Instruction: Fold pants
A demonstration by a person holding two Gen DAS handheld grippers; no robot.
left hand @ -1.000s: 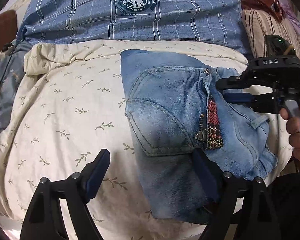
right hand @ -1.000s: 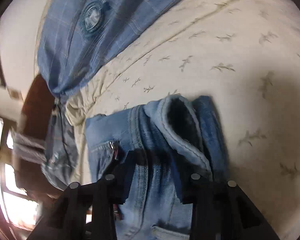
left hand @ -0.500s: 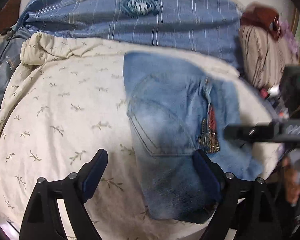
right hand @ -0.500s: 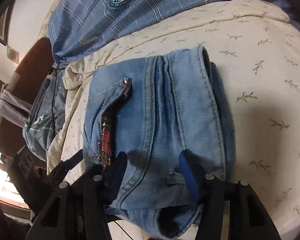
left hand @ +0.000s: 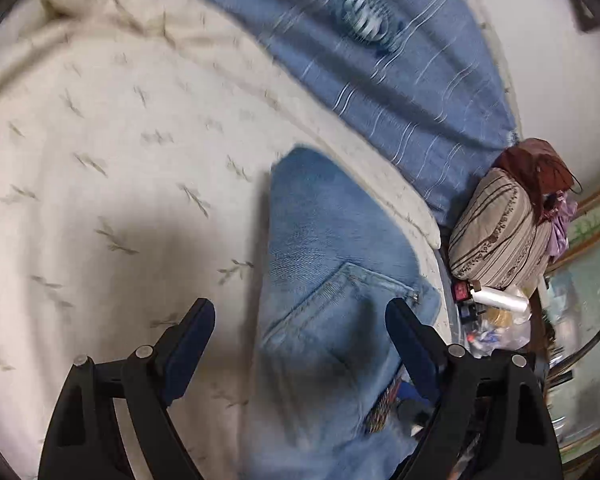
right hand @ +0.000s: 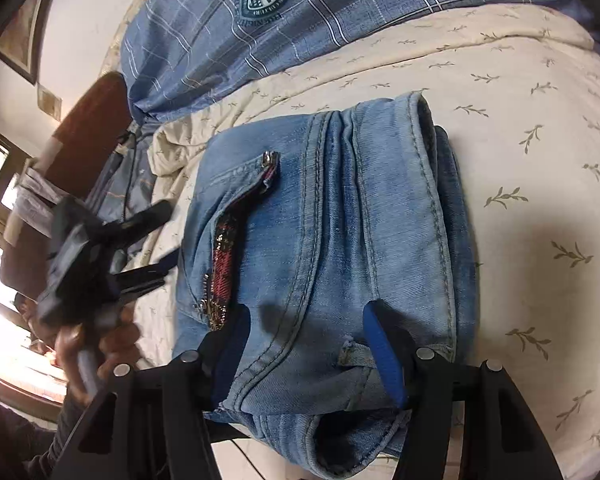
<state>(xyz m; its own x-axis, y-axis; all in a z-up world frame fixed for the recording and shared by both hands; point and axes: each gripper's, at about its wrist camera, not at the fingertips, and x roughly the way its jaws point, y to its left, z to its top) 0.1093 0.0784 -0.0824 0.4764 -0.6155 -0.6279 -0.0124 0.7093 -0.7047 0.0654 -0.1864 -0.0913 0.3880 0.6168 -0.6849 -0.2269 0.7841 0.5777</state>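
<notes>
Right wrist view: folded jeans (right hand: pixel 332 248) lie on the cream leaf-print bedspread (right hand: pixel 540 208) – right gripper (right hand: pixel 304 344) spread wide over their near edge, gripping nothing – left gripper (left hand: pixel 300 332) likewise spread above them

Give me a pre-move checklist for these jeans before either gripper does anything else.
1. Jeans folded into a compact bundle on the bedspread: ok.
2. Left gripper open, nothing between its fingers: ok.
3. Right gripper open, fingers straddling the waistband end, not clamped: ok.
4. Layers aligned: not ok; a darker layer sticks out along the far edge in the right wrist view.
5. Zipper pull lying flat on top, not caught in a fold: ok.
6. Near edge of the bundle fully on the bed: cannot tell; the grippers hide it.
</notes>
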